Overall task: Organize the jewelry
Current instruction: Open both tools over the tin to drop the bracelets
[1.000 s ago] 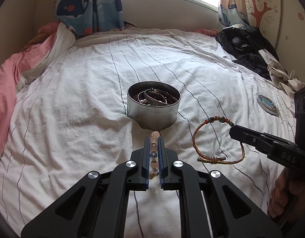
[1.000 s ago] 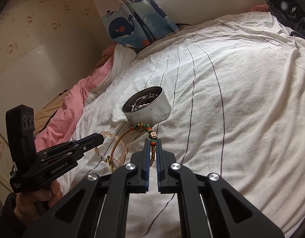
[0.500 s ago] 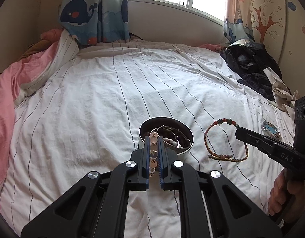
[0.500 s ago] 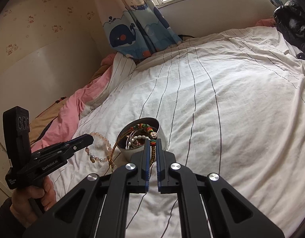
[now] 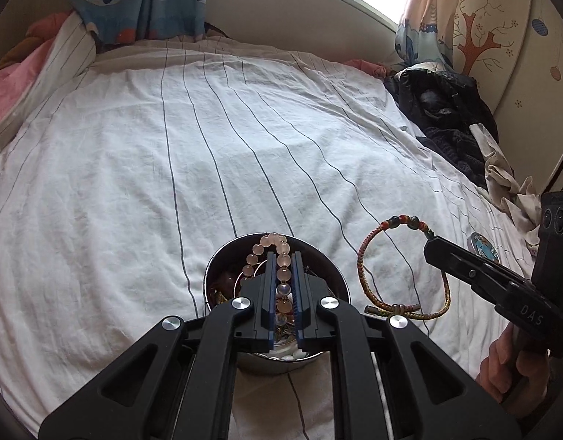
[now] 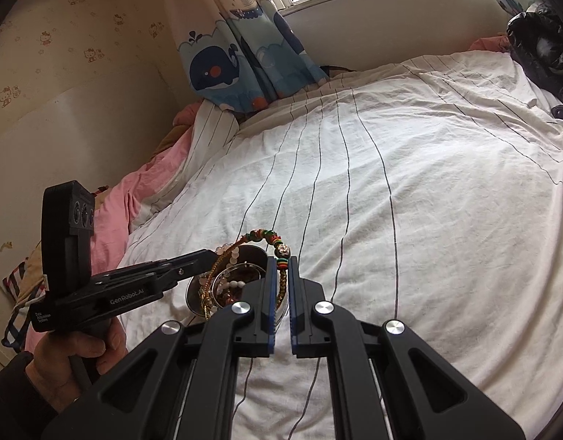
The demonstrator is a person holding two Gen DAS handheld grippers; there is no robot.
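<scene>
My left gripper is shut on a pink bead bracelet and holds it right above a round metal tin with several pieces of jewelry inside. My right gripper is shut on a braided cord bracelet with coloured beads, held over the tin too. In the left wrist view the cord bracelet hangs from the right gripper just right of the tin. The left gripper shows in the right wrist view at the tin's left.
The tin sits on a white striped bed sheet. A small round lid lies at the right edge. Dark clothes are piled at the far right, a pink blanket at the left.
Both grippers have moved forward and over the tin, carrying their bracelets. The tin, once ahead of the fingers, now lies under them.
</scene>
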